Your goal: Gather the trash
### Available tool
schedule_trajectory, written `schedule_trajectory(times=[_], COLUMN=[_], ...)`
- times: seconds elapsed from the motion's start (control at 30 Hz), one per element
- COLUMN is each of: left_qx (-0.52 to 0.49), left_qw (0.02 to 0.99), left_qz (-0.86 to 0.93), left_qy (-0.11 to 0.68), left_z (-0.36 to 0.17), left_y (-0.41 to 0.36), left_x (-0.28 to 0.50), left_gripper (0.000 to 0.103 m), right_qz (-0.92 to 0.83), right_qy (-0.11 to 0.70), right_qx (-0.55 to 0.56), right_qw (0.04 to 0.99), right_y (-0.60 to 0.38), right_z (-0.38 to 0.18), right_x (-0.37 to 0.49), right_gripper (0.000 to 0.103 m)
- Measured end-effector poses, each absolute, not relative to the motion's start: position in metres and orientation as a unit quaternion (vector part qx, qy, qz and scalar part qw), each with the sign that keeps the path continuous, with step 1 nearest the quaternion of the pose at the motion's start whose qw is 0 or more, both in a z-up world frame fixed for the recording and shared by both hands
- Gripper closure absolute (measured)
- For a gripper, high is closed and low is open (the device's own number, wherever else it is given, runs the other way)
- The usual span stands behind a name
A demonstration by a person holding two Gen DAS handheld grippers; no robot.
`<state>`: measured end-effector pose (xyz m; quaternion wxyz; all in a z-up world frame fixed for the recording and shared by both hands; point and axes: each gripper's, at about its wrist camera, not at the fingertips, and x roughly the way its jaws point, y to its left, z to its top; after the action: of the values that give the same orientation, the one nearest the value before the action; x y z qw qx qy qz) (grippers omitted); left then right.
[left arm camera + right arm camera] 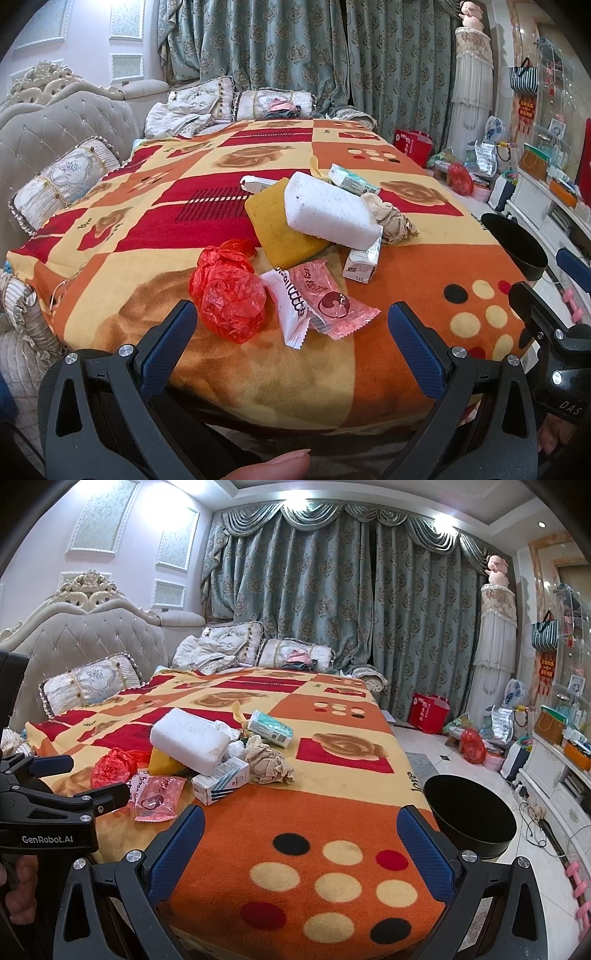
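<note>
Trash lies heaped on the blanket (424, 295); my left gripper (291, 328) gapes wide and empty before the red plastic bag (227, 291), so I should pinch its bunched crown and carry it to the black bin (469, 812); my right gripper (301, 836), equally wide, holds nothing.

So basically the trash pile is found mid-blanket (332, 805) on the bed. A foam block (332, 210) is propped on top of a sponge (284, 232), with a small carton (362, 262) tucked under its near end. A crumpled paper wad (391, 218) is seen right of the block, and a tissue pack (351, 179) behind it. Nearer the front edge, two snack wrappers (317, 302) are overlapped, with a plastic bag (229, 291) just left of them. A bin (469, 812) is placed off the bed's right side, on the floor. Pillows are lined along the headboard at the left and far end.
</note>
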<state>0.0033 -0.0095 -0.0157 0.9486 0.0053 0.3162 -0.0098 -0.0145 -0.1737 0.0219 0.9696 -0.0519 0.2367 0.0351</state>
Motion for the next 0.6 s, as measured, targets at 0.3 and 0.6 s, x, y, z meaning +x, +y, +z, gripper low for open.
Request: schedule_trajectory(times=[0.3,0.6], left_qx=[0.005,0.006], left_qw=[0.948,0.948], left_qz=[-0.01,-0.01], left_qy=[0.318,0.318], left_z=[-0.0175,-0.0178], left_y=[-0.0094,-0.0095], left_x=[0.002,0.0021], left_gripper=[0.0,0.0], right_qz=[0.036,0.036], right_qy=[0.238,0.239], right_qx=[-0.052,-0.053], right_qw=[0.969,0.969], right_y=[-0.1741,-0.1733], right_z=[0.0244,0.0244], right_x=[-0.0168,-0.0172], right_gripper=[0.0,0.0])
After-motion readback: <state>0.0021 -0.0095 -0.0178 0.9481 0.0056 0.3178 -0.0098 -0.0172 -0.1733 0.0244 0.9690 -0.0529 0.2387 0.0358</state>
